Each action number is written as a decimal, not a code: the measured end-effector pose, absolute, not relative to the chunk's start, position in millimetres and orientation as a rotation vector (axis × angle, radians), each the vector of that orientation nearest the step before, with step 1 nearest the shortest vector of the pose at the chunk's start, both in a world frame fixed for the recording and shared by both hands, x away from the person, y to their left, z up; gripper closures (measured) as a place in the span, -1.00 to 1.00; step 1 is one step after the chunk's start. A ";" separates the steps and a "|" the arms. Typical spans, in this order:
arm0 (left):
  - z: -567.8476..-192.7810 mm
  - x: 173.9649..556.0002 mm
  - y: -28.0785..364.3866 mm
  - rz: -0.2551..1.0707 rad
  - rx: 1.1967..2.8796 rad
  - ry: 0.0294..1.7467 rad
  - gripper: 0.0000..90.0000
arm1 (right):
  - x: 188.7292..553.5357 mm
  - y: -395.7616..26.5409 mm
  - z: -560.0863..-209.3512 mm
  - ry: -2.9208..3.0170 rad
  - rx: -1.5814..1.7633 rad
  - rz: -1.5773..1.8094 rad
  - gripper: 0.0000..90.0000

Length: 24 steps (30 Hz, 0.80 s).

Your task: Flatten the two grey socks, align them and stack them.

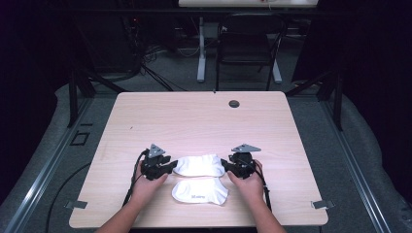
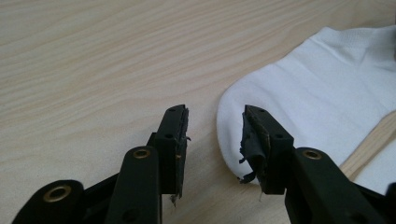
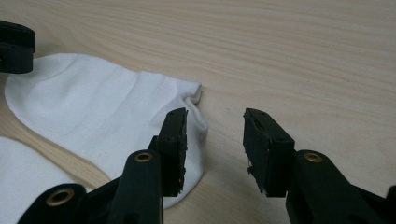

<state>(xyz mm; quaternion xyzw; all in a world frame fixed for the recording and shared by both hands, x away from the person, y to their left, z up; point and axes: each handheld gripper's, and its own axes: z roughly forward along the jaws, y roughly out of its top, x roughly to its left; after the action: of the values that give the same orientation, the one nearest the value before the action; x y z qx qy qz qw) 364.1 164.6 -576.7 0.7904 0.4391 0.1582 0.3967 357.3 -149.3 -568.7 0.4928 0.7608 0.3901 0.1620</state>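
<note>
White cotton: two ankle socks lie flat on a pale wood-grain table (image 1: 194, 116), near its front edge and between the person's two hands. The farther sock (image 1: 199, 165) lies lengthwise between the grippers; the nearer sock (image 1: 200, 191) lies just in front of it, apart by a narrow strip of bare wood, with faint lettering on its side.

Left gripper (image 1: 167, 166), held in the left hand (image 1: 145, 182), points toward the rounded toe end of the farther sock. In the left gripper view its jaws (image 2: 215, 135) stand apart, one over bare wood, the other over the toe's edge; nothing is clamped between them. The pad lining of one jaw looks frayed.

Right gripper (image 1: 226, 165), held in the right hand (image 1: 250, 182), points toward the cuff end of the same sock. In the right gripper view its jaws (image 3: 215, 140) likewise stand apart, one over the cuff's edge (image 3: 194, 100), the other over bare wood; whether the jaw touches the fabric cannot be told.

A round grommet (image 1: 234, 104) sits near the table's far edge. Beyond the table stand a dark chair (image 1: 248, 46) and a white desk leg (image 1: 201, 48) on grey floor.
</note>
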 end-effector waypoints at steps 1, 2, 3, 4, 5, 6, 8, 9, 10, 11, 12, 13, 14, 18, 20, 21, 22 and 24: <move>-577.3 364.4 164.3 0.401 2.010 1.111 0.34 | 358.0 -149.1 -569.8 2.178 1.406 1.110 0.33; -577.3 364.4 164.3 0.401 2.010 1.111 0.34 | 358.0 -149.1 -569.8 2.178 1.406 1.110 0.33; -578.5 365.3 163.6 0.401 2.016 1.109 0.34 | 359.1 -147.9 -572.1 2.184 1.408 1.102 0.32; -579.3 365.6 163.2 0.398 2.017 1.113 0.34 | 359.2 -147.1 -572.8 2.186 1.408 1.098 0.32; -579.9 366.2 163.1 0.397 2.021 1.112 0.34 | 359.4 -146.5 -573.4 2.191 1.405 1.094 0.31; -580.4 366.5 163.0 0.399 2.028 1.112 0.34 | 359.9 -146.7 -574.0 2.203 1.391 1.089 0.31; -581.5 366.6 162.1 0.396 2.026 1.114 0.34 | 360.3 -145.8 -575.0 2.208 1.390 1.086 0.31; -581.8 366.7 161.7 0.395 2.028 1.110 0.34 | 360.3 -145.6 -575.5 2.212 1.389 1.087 0.31; -582.1 366.6 161.2 0.396 2.035 1.109 0.35 | 360.5 -145.2 -576.2 2.206 1.389 1.089 0.31; -582.5 366.6 160.7 0.395 2.040 1.107 0.36 | 360.5 -145.1 -576.5 2.212 1.387 1.088 0.32; -583.0 366.5 160.0 0.393 2.045 1.102 0.37 | 360.6 -144.9 -576.9 2.219 1.386 1.085 0.34; -583.7 366.3 159.0 0.393 2.046 1.101 0.38 | 360.5 -144.6 -577.1 2.223 1.387 1.083 0.35; -583.7 366.3 159.0 0.393 2.046 1.101 0.40 | 360.4 -144.2 -577.4 2.225 1.388 1.082 0.38; -584.3 365.2 156.2 0.393 2.056 1.082 0.50 | 360.6 -143.9 -578.1 2.250 1.397 1.086 0.51; -584.4 365.1 155.8 0.399 2.060 1.073 0.58 | 360.4 -143.4 -578.4 2.253 1.410 1.096 0.56; -584.4 364.6 155.1 0.390 2.060 1.071 0.62 | 360.5 -142.5 -579.4 2.254 1.414 1.091 0.64; -584.4 364.6 155.1 0.390 2.060 1.071 0.66 | 360.5 -142.5 -579.4 2.254 1.414 1.091 0.64; -584.3 364.2 154.6 0.385 2.063 1.065 0.70 | 360.7 -142.1 -580.0 2.266 1.407 1.091 0.76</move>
<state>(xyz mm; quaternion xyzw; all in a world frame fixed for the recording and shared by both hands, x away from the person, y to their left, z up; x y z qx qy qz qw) 364.2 154.6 -584.3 0.8095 0.4180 0.1509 0.3837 360.7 -142.1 -580.0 0.4842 0.7797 0.3753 0.1293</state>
